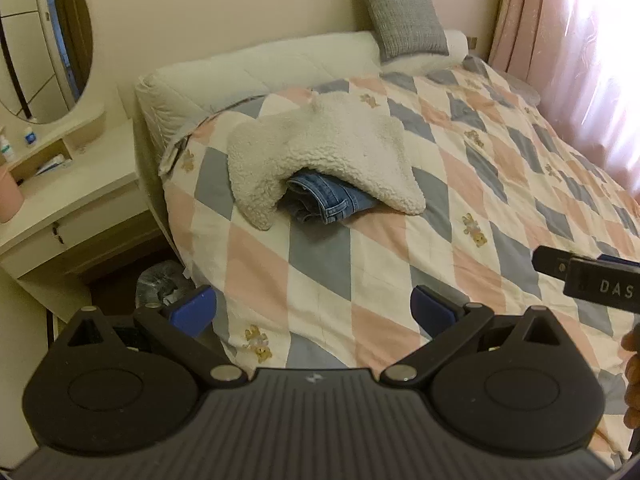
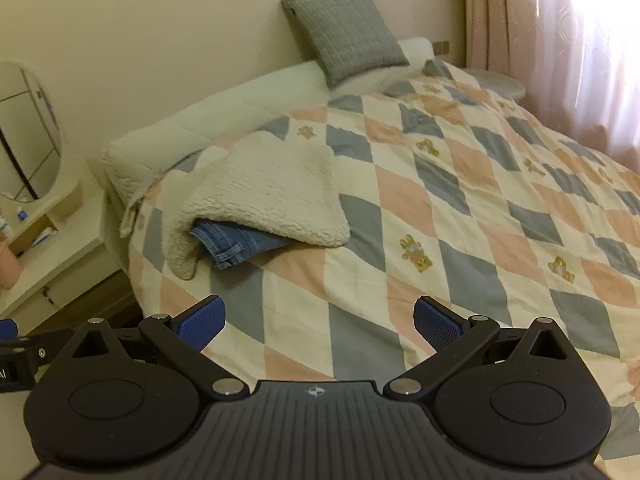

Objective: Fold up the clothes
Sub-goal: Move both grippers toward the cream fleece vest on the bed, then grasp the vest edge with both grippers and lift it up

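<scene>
A cream fleece garment [image 1: 320, 148] [image 2: 264, 196] lies draped over folded blue jeans [image 1: 328, 200] [image 2: 236, 246] on the left part of the checked quilt [image 1: 460, 208] [image 2: 460, 208]. Only the jeans' near end shows from under the fleece. My left gripper [image 1: 314, 312] hovers open above the quilt's near edge, well short of the pile, with nothing between its blue pads. My right gripper [image 2: 318, 322] is likewise open and holds nothing, near the front of the bed, to the right of the left one. Part of the right gripper's body shows at the left wrist view's right edge.
A grey cushion [image 1: 400, 12] [image 2: 344, 34] leans on the wall above the padded headboard [image 1: 248, 76]. A white dressing table [image 1: 60, 200] with an oval mirror [image 1: 44, 40] stands left of the bed. Pink curtains [image 1: 580, 60] hang at the right. A bag [image 1: 160, 280] lies on the floor.
</scene>
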### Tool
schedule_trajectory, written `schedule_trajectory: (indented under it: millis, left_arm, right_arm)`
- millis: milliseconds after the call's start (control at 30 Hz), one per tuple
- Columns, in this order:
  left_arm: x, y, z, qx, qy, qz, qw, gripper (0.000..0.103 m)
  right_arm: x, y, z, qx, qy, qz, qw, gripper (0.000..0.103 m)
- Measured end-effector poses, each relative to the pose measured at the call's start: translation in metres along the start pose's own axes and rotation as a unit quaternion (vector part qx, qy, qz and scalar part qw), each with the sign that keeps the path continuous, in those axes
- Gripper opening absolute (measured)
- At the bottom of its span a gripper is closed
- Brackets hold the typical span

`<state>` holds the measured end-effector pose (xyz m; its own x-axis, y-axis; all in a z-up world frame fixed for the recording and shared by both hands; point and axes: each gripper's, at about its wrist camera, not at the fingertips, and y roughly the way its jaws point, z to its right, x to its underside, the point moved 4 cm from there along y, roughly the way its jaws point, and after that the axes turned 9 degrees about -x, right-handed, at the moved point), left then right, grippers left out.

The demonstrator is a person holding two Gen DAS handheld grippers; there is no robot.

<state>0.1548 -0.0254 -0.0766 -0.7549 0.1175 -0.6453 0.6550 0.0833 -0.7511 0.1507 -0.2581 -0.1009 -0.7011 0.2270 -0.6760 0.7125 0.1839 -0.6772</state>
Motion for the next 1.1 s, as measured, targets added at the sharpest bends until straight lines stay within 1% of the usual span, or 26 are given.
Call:
schedule_trajectory:
  millis: [133, 267, 400, 567, 733, 867, 967, 1100]
  left_arm:
    - [-0.021, 0.036, 0.0, 0.011, 0.017, -0.02, 0.9996, 0.102]
    - [-0.042, 0.072, -0.005, 0.037, 0.019, -0.039, 0.9984, 0.102]
    - [-0.064, 0.108, -0.01, 0.048, 0.023, -0.059, 0.9969, 0.102]
    - [-0.089, 0.153, -0.03, 0.045, 0.018, -0.068, 0.9965, 0.102]
    - [-0.113, 0.199, -0.051, 0.042, 0.013, -0.079, 0.996, 0.102]
    - [-0.123, 0.245, -0.071, 0.043, -0.006, -0.104, 0.9936, 0.102]
    - [-0.134, 0.282, -0.087, 0.052, -0.021, -0.127, 0.9903, 0.102]
    - [-0.157, 0.329, -0.1, 0.07, -0.043, -0.139, 0.9869, 0.102]
  right_arm:
    - [-0.01, 0.028, 0.003, 0.012, 0.012, -0.015, 1.0, 0.103]
    - [-0.024, 0.06, 0.001, 0.023, 0.015, -0.028, 0.999, 0.103]
    - [-0.037, 0.093, 0.003, 0.03, 0.032, -0.043, 0.998, 0.103]
    - [-0.052, 0.132, 0.009, 0.033, 0.064, -0.056, 0.996, 0.103]
    - [-0.069, 0.175, 0.021, 0.024, 0.105, -0.059, 0.992, 0.103]
    - [-0.082, 0.216, 0.034, 0.02, 0.133, -0.071, 0.988, 0.103]
    - [-0.093, 0.25, 0.043, 0.013, 0.133, -0.083, 0.988, 0.103]
    - [-0.112, 0.296, 0.054, 0.007, 0.132, -0.092, 0.987, 0.103]
